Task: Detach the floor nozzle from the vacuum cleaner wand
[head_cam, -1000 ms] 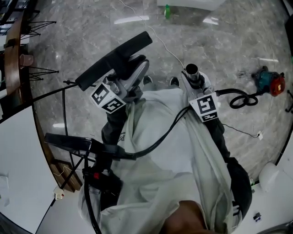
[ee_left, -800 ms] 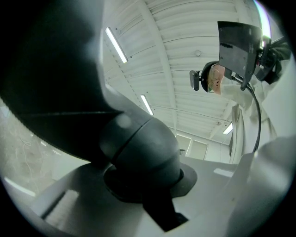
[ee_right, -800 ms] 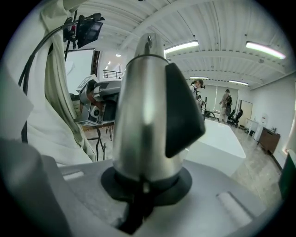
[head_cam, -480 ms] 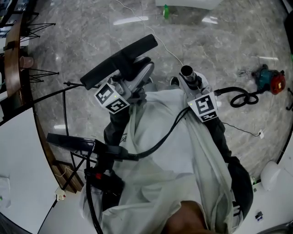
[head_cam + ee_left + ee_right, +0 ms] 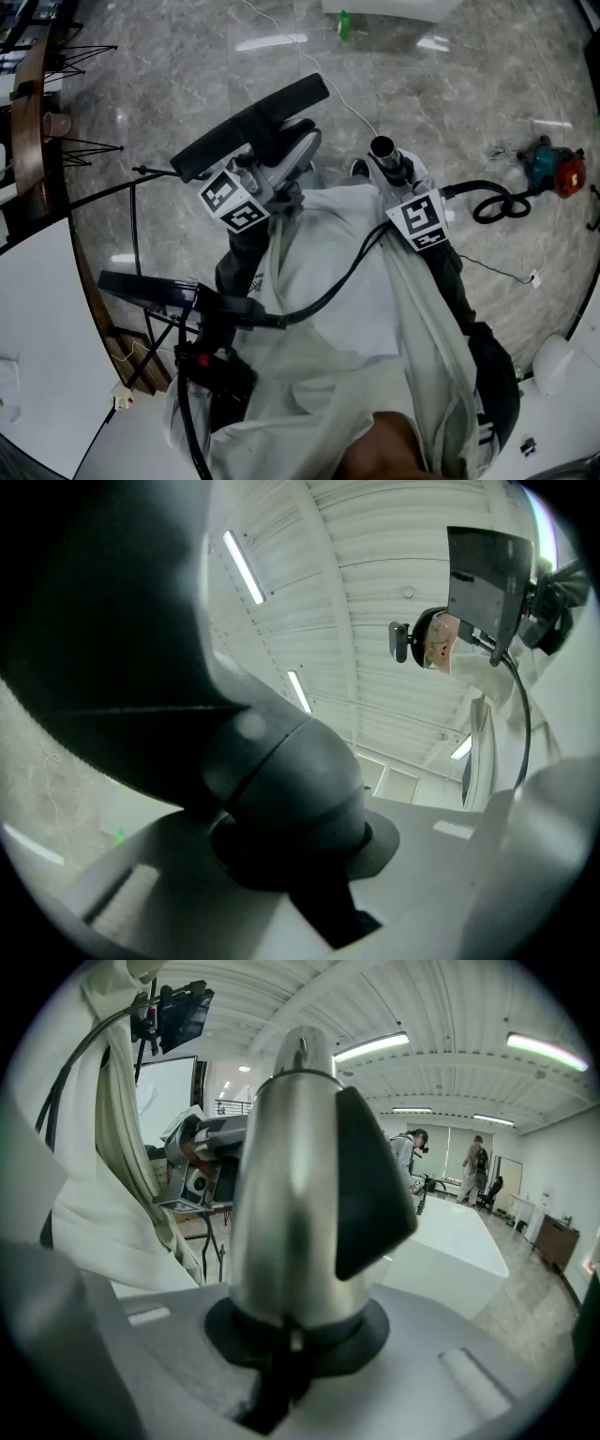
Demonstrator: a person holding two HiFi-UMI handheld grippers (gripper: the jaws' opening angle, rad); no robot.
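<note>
In the head view the black floor nozzle point(image 5: 251, 125) hangs above the marble floor, its grey neck between the fingers of my left gripper point(image 5: 281, 164). The left gripper view shows that dark rounded neck point(image 5: 281, 789) clamped in my left gripper point(image 5: 309, 883). The silver wand point(image 5: 386, 155) stands apart from the nozzle, to its right, with its open end bare. My right gripper point(image 5: 398, 178) is shut on it. In the right gripper view the wand point(image 5: 286, 1194), with a black catch on its side, rises from my right gripper point(image 5: 286, 1354).
A red and teal power tool point(image 5: 555, 171) and a looped black cable point(image 5: 497, 202) lie on the floor at the right. A white cord point(image 5: 323, 84) runs past the nozzle. A black stand with a device point(image 5: 150, 291) and a white table point(image 5: 37, 356) are at the left.
The nozzle and my left gripper have drifted slightly to the right in the head view. The wand and right gripper have hardly shifted.
</note>
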